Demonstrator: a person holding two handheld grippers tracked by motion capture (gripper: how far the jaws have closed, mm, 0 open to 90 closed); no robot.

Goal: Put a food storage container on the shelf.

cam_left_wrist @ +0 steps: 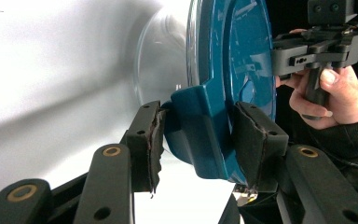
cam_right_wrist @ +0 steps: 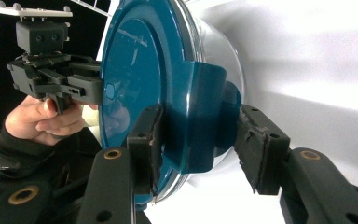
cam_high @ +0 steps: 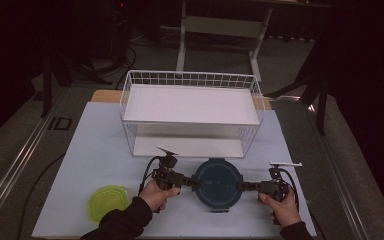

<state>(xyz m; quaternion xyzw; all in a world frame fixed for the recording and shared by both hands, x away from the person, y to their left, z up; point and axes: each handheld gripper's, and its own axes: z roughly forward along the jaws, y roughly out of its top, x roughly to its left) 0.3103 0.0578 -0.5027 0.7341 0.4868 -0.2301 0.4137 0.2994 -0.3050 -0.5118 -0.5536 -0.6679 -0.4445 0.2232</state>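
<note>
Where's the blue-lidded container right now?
In the high view the blue-lidded container sits at the table's near edge, front of the wire rack, between the left gripper and right gripper.

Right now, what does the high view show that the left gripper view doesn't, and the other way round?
High view alone: the white wire rack behind, the green bowl at front left, and the left gripper from outside. Left gripper view alone: its pads closed on the lid's side clip, and the clear container wall under the lid. Both share the blue lid, the white table and the right gripper opposite.
</note>
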